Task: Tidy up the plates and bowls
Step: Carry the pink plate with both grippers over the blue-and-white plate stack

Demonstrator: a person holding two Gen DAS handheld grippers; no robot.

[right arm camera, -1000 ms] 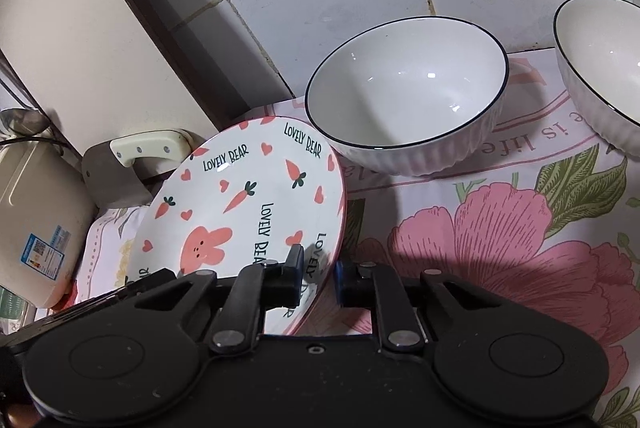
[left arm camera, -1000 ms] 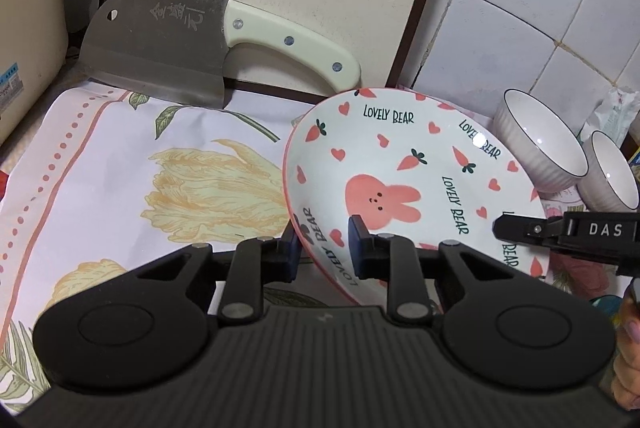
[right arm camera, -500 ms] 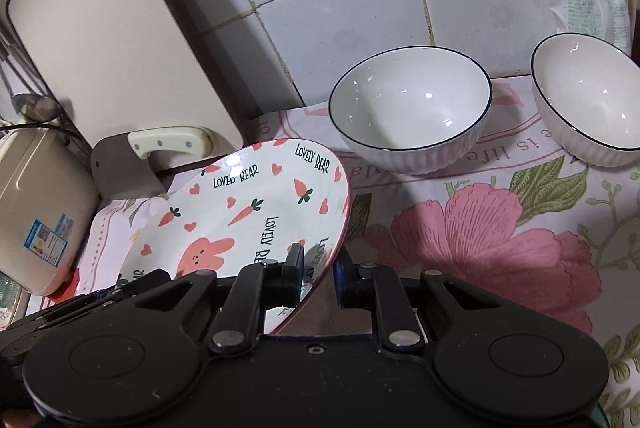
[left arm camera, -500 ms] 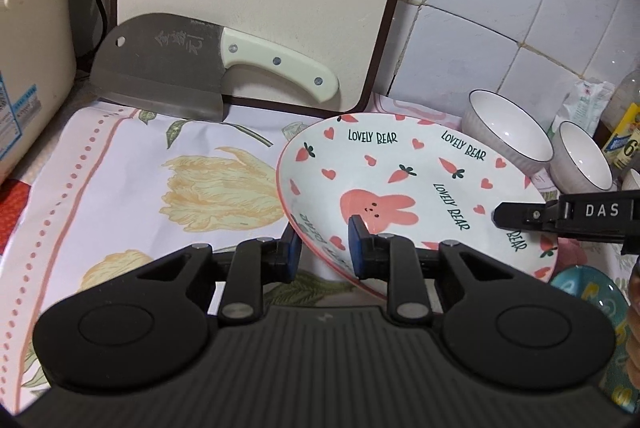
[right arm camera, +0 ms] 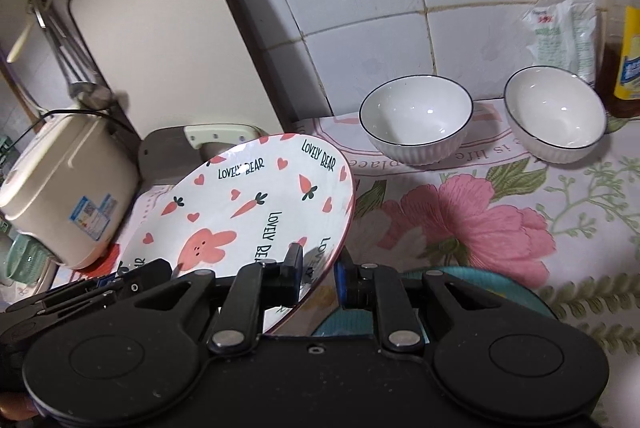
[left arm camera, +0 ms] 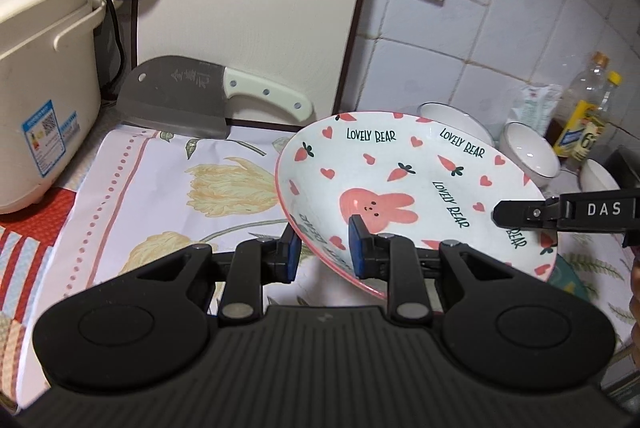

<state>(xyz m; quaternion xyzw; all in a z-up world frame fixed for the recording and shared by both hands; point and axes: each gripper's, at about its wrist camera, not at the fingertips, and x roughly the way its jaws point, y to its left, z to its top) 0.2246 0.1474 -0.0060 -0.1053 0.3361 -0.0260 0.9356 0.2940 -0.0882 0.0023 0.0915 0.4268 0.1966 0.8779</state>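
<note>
Gripping opposite rim edges, the left gripper (left arm camera: 322, 247) and right gripper (right arm camera: 318, 270) pinch the rabbit plate (left arm camera: 404, 196) between narrow fingers (tilted, lifted off the desk (right arm camera: 500, 212)), two white bowls (right arm camera: 416, 118) beyond the fingertips.

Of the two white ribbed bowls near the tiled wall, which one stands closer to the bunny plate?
The left white ribbed bowl, nearer the pink-rimmed bunny plate; the other bowl stands beside the oil bottle.

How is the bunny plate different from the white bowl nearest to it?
The bunny plate is wide, shallow and printed with hearts and carrots; the white bowl is deep, plain, ribbed outside, with a dark rim. The plate is lifted and tilted, held by both tools; the bowl stands upright on the cloth. Both have glossy white insides.
</note>
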